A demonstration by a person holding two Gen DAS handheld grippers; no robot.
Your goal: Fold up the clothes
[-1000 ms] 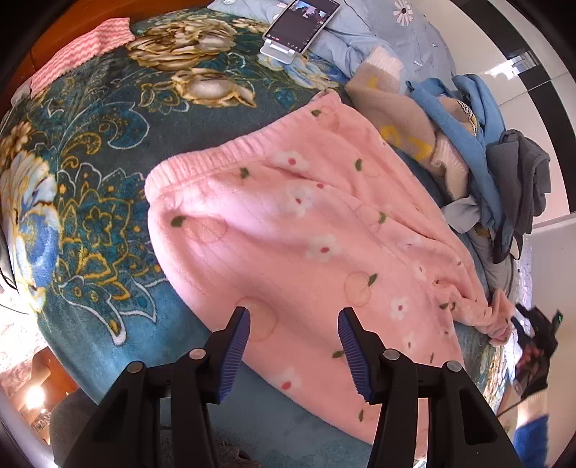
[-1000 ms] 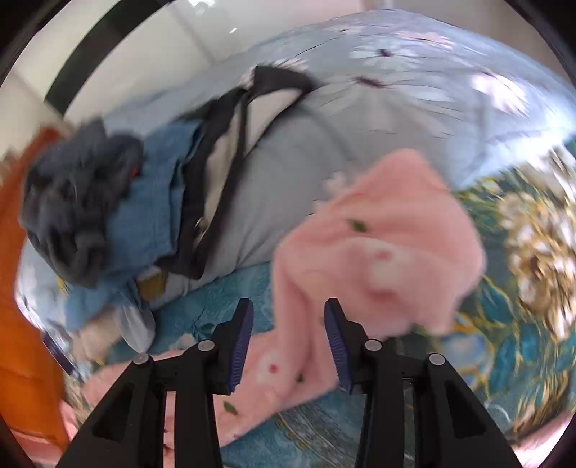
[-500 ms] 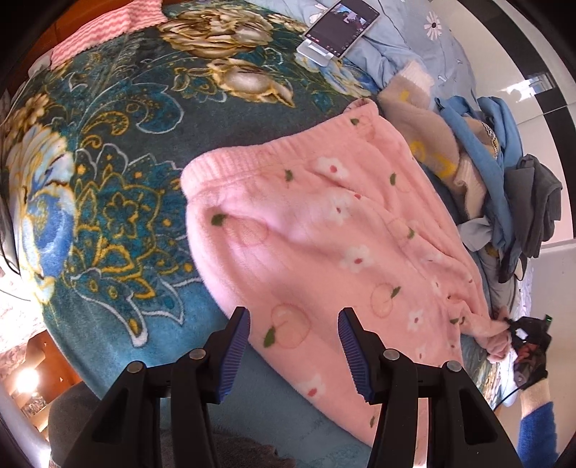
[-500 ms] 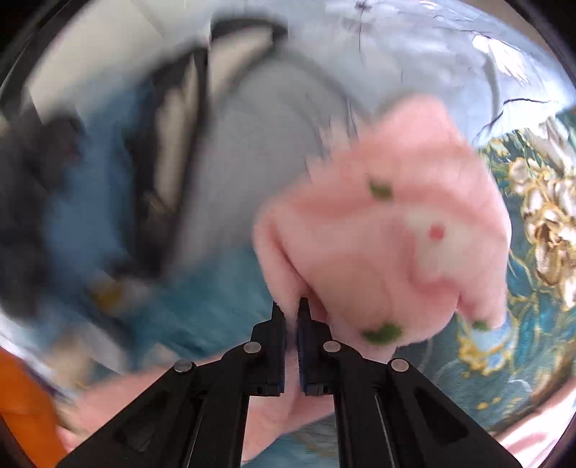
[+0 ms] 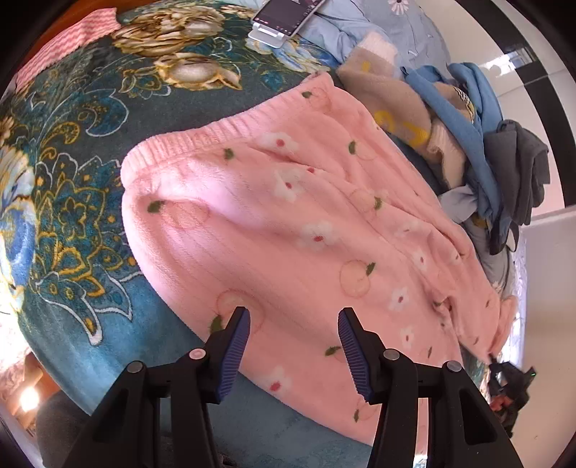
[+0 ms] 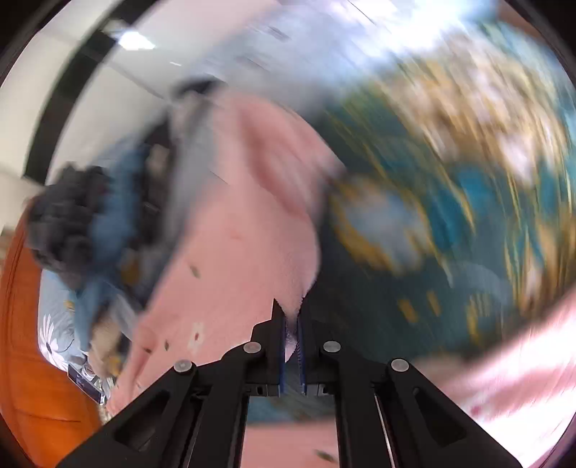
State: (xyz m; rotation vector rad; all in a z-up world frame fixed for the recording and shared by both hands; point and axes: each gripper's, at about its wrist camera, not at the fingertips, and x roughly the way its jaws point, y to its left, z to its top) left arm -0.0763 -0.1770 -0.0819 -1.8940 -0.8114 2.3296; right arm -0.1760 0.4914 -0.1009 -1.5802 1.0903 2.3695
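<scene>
Pink fleece trousers (image 5: 288, 223) lie spread; right fingers (image 6: 300, 324) pinch them, left fingers (image 5: 237, 345) released.

Pink trousers (image 5: 288, 223): soft ribbed fleece. Blanket (image 5: 72, 201): plush, matt. Phone (image 5: 284, 14): glossy.

Bright daylight, one view sharp and one blurred.
The left wrist view is clear, with strong fisheye bending and black corners; the right wrist view is smeared by motion, with white glare at its top, only the gripper (image 6: 291, 316) sharp.
</scene>
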